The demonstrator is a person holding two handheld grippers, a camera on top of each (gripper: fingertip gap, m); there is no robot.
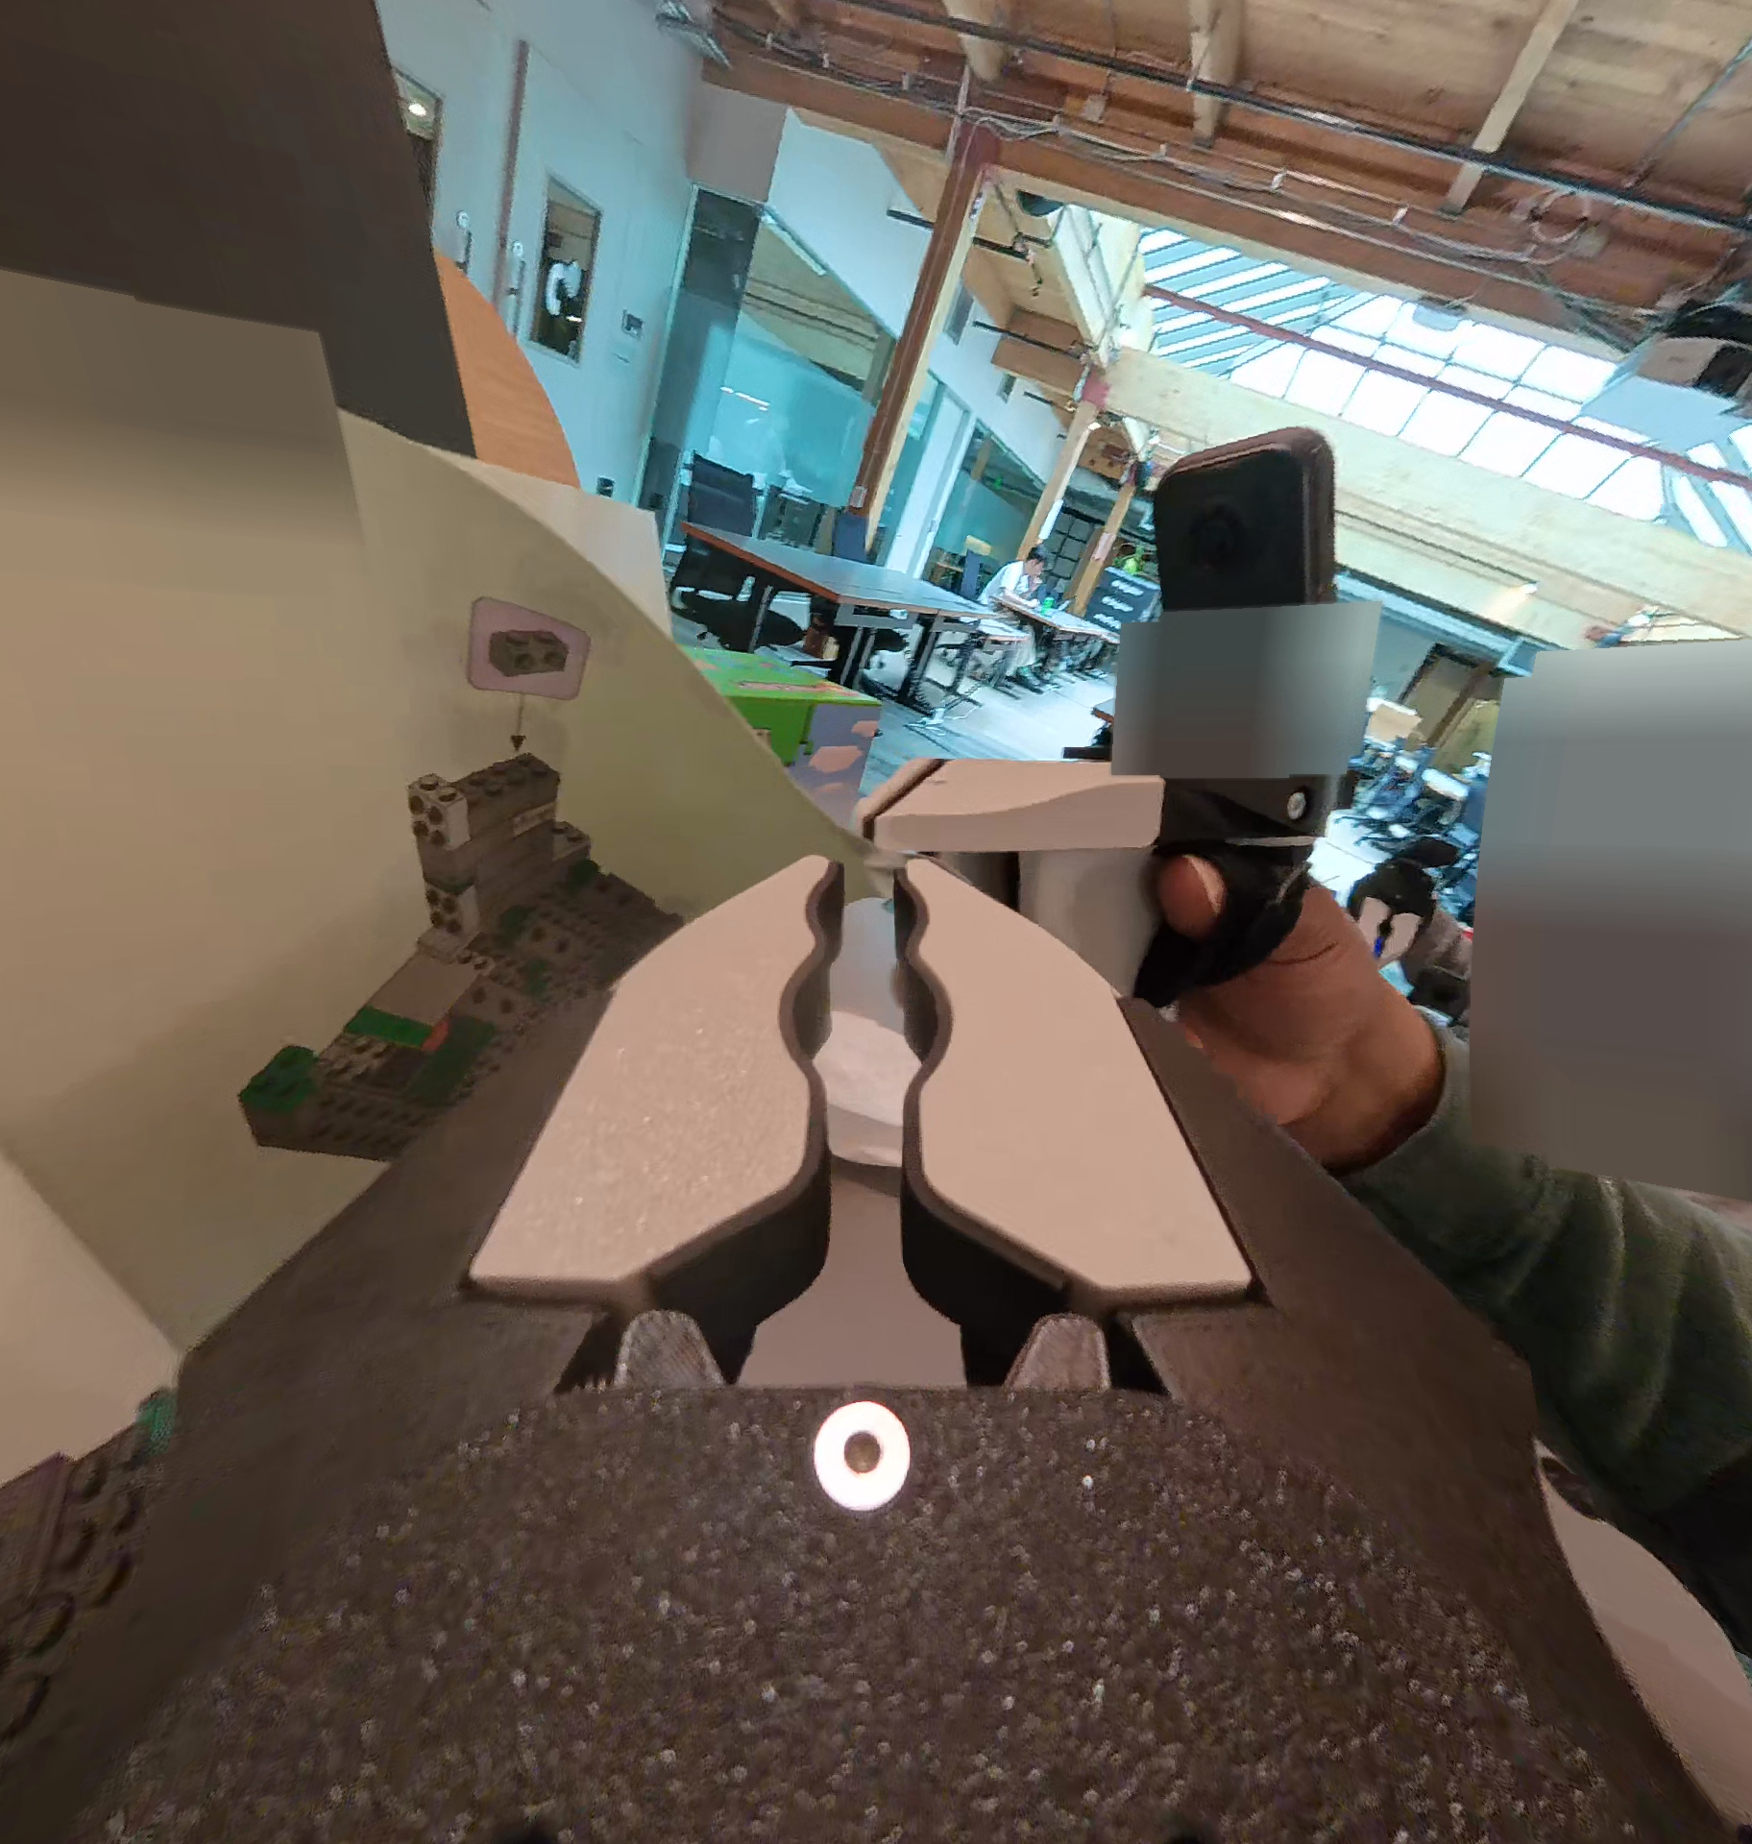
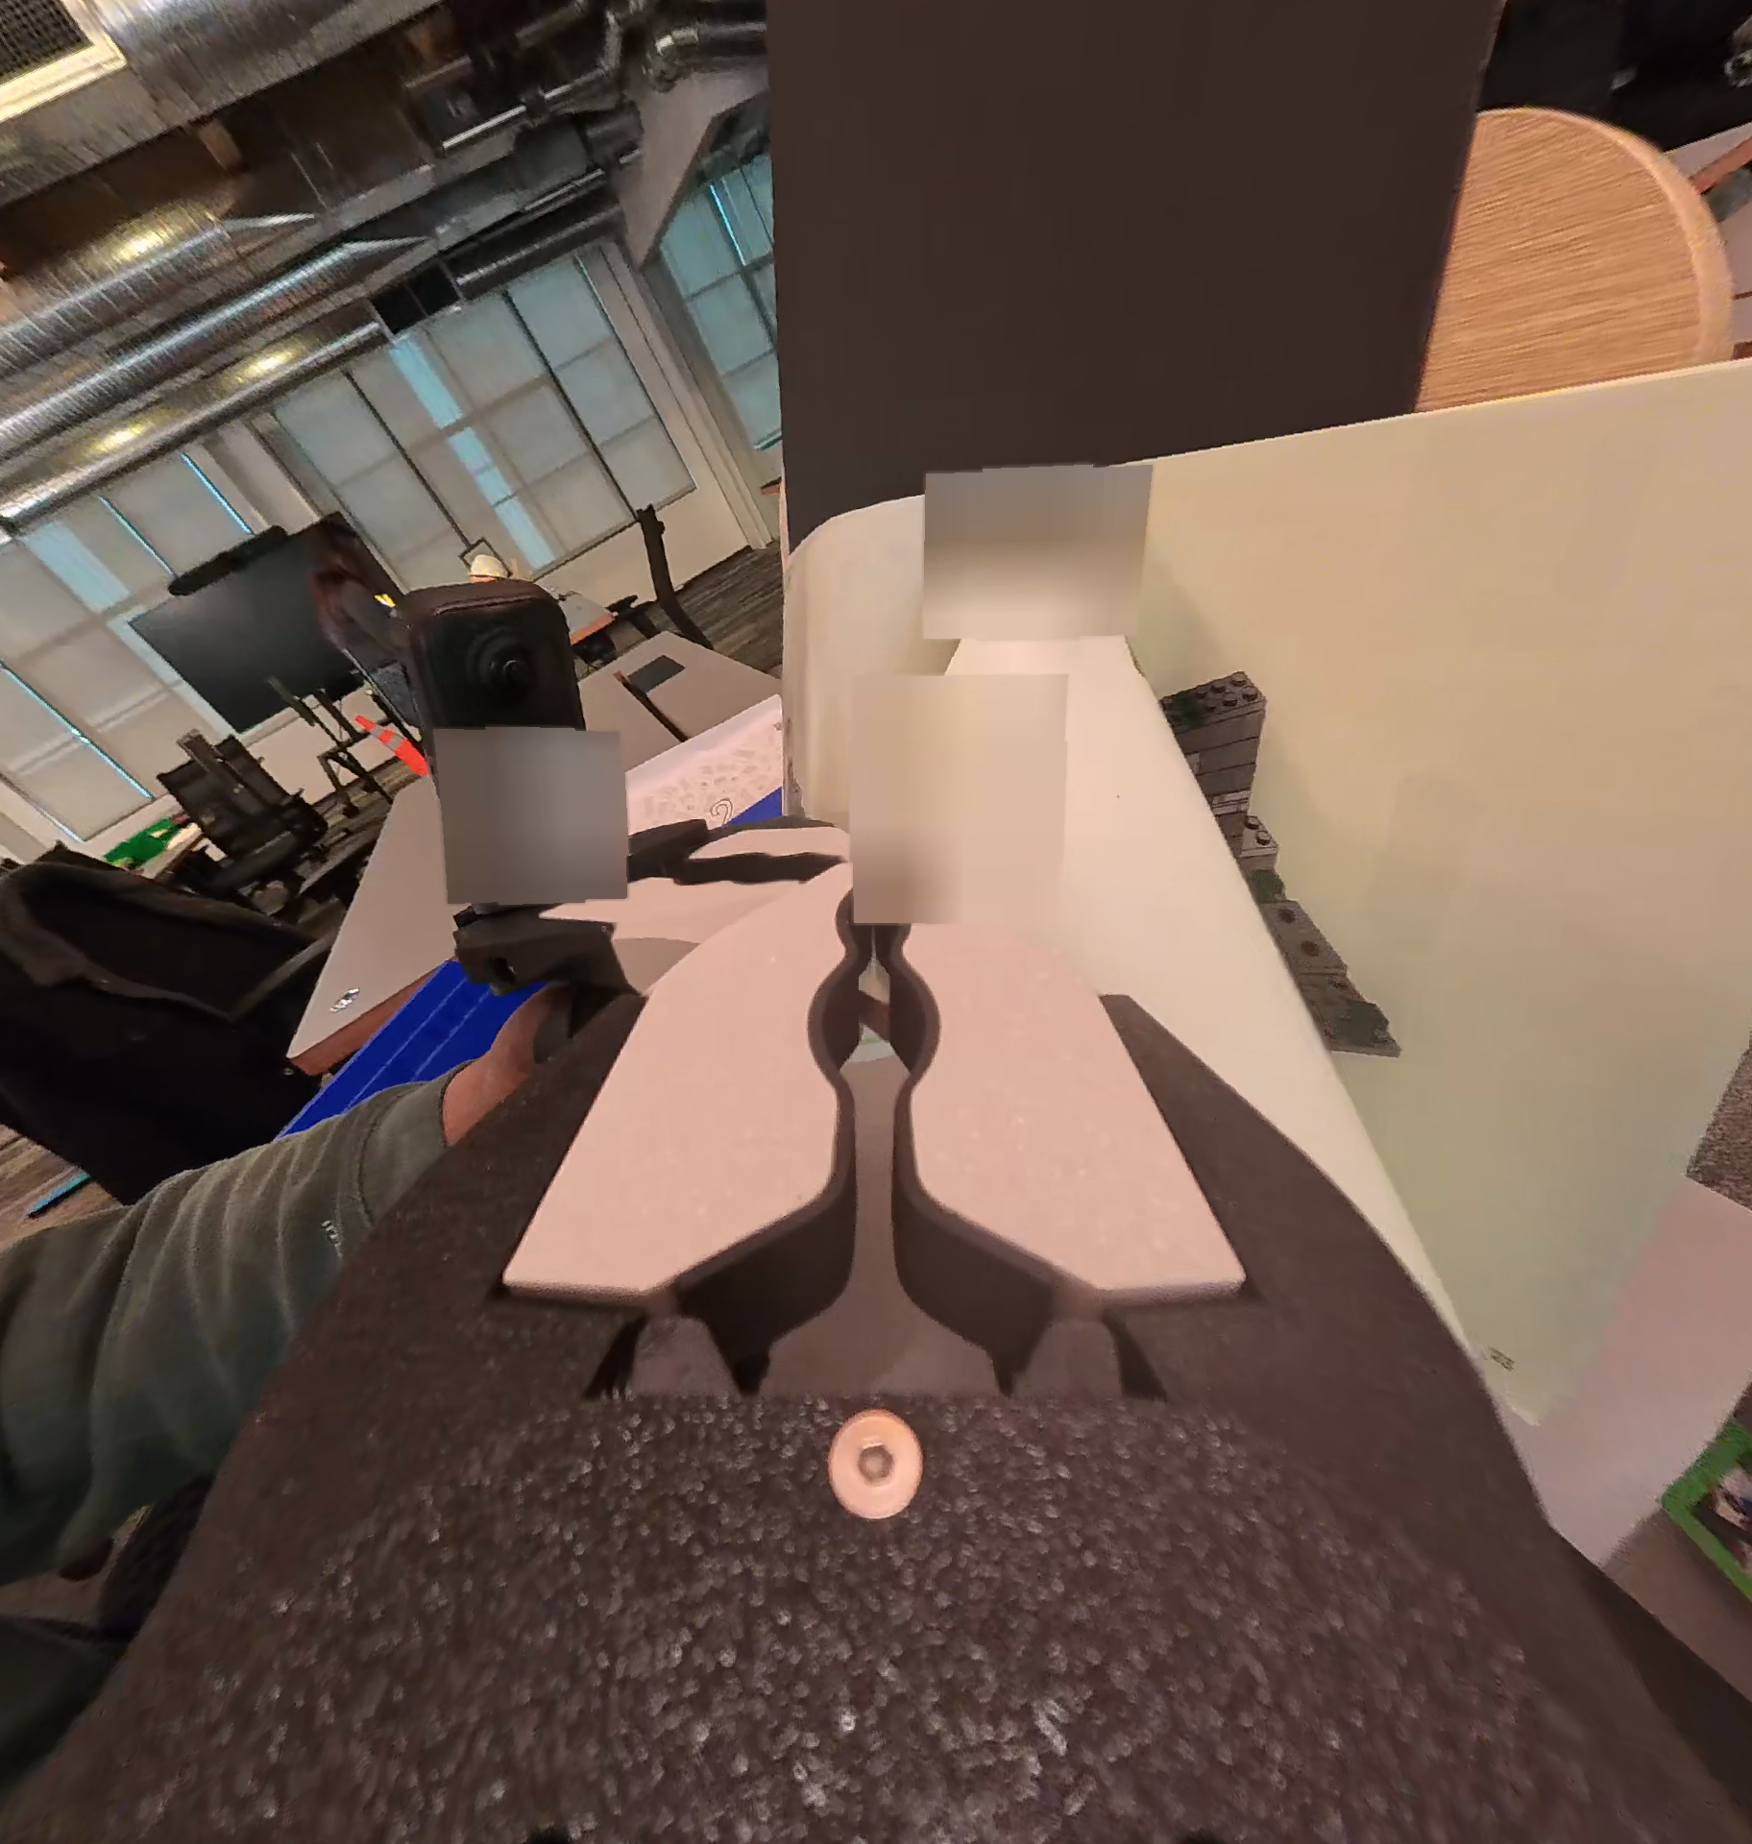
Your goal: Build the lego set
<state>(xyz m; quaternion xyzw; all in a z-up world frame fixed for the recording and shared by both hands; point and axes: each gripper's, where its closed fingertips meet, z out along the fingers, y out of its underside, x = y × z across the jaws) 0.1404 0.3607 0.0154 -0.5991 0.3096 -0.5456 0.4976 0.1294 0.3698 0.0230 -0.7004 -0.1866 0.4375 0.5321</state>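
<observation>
Behind both grippers stretches an open office with timber ceiling beams [image 1: 1451, 90] and long work tables [image 1: 852, 589], but the work itself is up in the air: both tools are lifted off the desk and busy with the instruction booklet [image 1: 203, 798], not with bricks. The left gripper [image 1: 872, 878] has its fingers nearly together, and the corner of a curling page [image 1: 652, 639] runs right to its tips; it looks pinched there, though the contact itself is too fine to make out. The right gripper [image 2: 877, 948] is likewise almost closed with a sliver of pale paper at its tips, and the same cream page [image 2: 1102, 848] bows away on its right. The printed step shows a grey and green stepped build [image 1: 473, 958] with one dark brick called out above it (the next piece to find, by my reading). To turn the leaf cleanly, I would keep one pinch light, let the other lead the sheet over in an arc, and avoid pulling the two apart, since thin paper held at two points tears or creases easily. No loose Lego bricks are visible in either view.
</observation>
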